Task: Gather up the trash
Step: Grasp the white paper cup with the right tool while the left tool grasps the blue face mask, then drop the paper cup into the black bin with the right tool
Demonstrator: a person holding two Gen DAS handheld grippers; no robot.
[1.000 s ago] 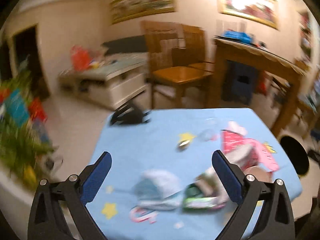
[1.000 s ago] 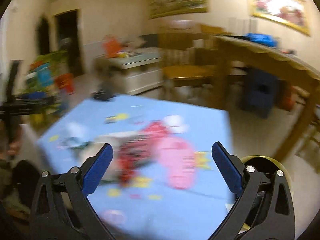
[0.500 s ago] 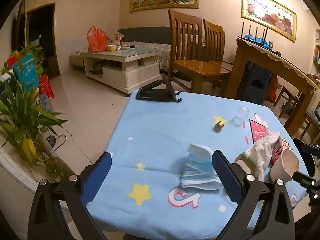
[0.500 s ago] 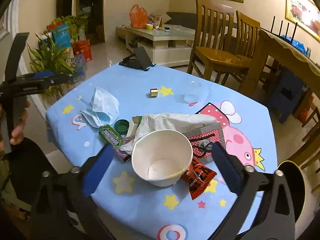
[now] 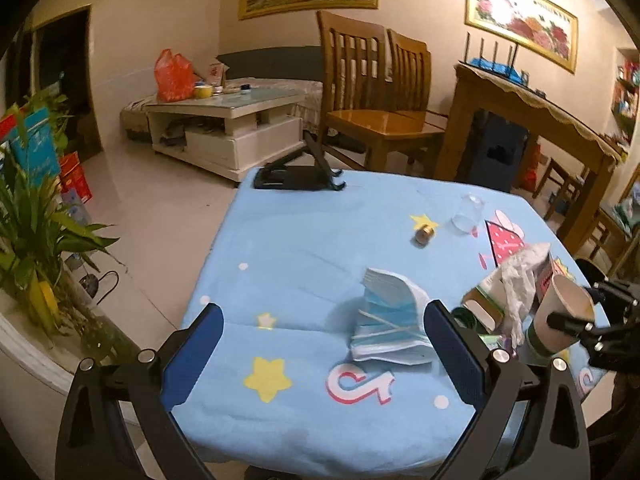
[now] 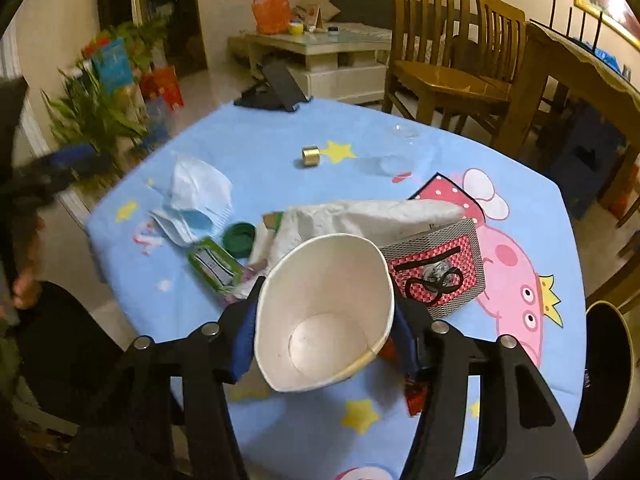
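Beside the right tongs (image 6: 326, 334) stands a bin (image 6: 608, 376), unseen leftward.

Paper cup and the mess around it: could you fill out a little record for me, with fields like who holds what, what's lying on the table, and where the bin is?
right gripper: jaws shut on the paper cup, squeezing its rim out of round
left gripper: jaws open, holding nothing, above the table edge
nearest the left gripper: face mask
other litter: crumpled tissue, green cap, green wrapper, patterned packet, small gold cylinder, clear plastic cup
surface: blue cartoon tablecloth
bin: dark trash bin, beside the table on the floor
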